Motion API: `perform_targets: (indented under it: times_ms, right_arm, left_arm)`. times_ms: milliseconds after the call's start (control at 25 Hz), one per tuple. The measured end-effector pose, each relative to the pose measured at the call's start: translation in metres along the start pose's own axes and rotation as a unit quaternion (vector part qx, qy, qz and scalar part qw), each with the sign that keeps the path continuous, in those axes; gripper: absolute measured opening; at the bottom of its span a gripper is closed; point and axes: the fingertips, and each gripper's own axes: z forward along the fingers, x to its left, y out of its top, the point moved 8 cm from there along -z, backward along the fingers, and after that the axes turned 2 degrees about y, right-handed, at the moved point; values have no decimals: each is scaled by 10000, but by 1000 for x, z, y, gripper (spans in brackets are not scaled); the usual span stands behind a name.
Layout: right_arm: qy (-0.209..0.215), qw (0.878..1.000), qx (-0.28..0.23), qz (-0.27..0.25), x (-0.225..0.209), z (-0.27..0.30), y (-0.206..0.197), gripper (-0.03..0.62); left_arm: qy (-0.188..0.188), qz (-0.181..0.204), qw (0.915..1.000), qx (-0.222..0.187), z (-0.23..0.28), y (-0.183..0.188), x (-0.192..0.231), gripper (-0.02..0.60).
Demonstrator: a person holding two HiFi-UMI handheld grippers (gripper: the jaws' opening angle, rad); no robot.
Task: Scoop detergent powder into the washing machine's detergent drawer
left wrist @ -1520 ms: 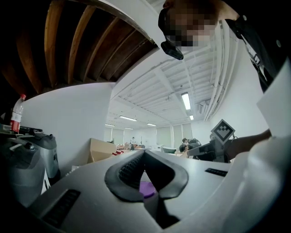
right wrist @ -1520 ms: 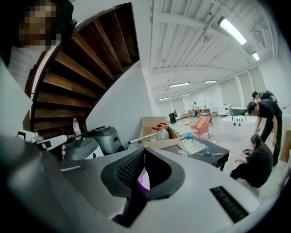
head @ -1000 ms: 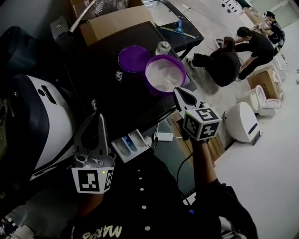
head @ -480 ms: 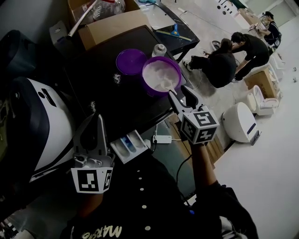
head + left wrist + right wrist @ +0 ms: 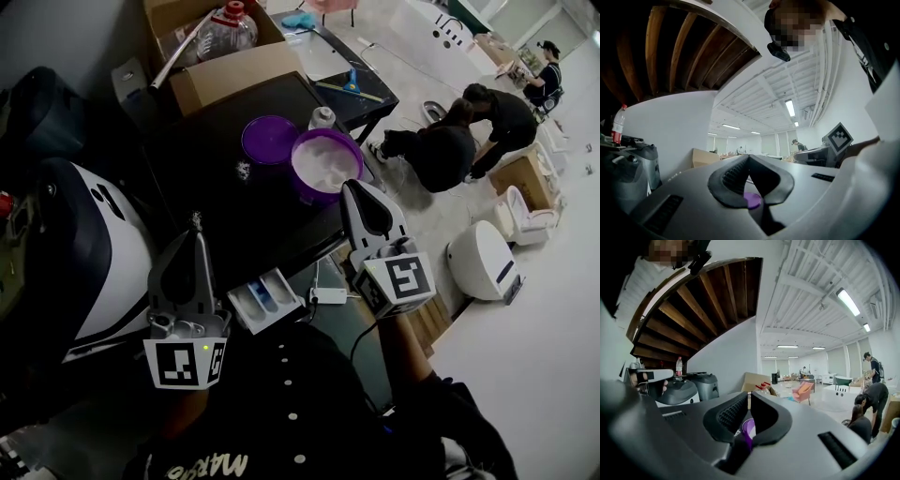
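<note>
A purple bowl (image 5: 326, 161) of white detergent powder stands on the black table (image 5: 225, 202), with its purple lid (image 5: 270, 139) lying beside it. The washer's detergent drawer (image 5: 265, 297) sticks out open below the table's near edge. My right gripper (image 5: 352, 187) hovers just off the bowl's near rim. Its jaws have just been closing and stand shut, with nothing seen between them (image 5: 749, 395); the bowl (image 5: 746, 429) shows purple beyond them. My left gripper (image 5: 197, 224) hangs left of the drawer, shut and empty (image 5: 748, 157).
The white and dark washing machine (image 5: 89, 248) fills the left. A small white jar (image 5: 322, 117) stands behind the bowl, and cardboard boxes (image 5: 234, 64) line the table's far end. A power strip (image 5: 328, 274) lies under the table. Two people (image 5: 450, 136) crouch on the floor at right.
The right gripper was shut at the bowl's rim, opened wide over the powder, then rose off the bowl and shut again. The left gripper rose slightly.
</note>
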Motion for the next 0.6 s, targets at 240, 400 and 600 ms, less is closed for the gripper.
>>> perform_targets:
  times_ms: [240, 400, 600]
  right_arm:
    - [-20, 9983, -545, -192, 19, -13, 23, 34]
    - [9, 9940, -1018, -412, 30, -23, 39, 35]
    - [-21, 9923, -1201, -297, 41, -33, 48, 35]
  left_arm:
    - [177, 105, 9996, -178, -12, 15, 12, 14]
    - [367, 204, 9985, -352, -19, 28, 24, 14]
    - [622, 220, 9969, -430, -31, 40, 39, 14]
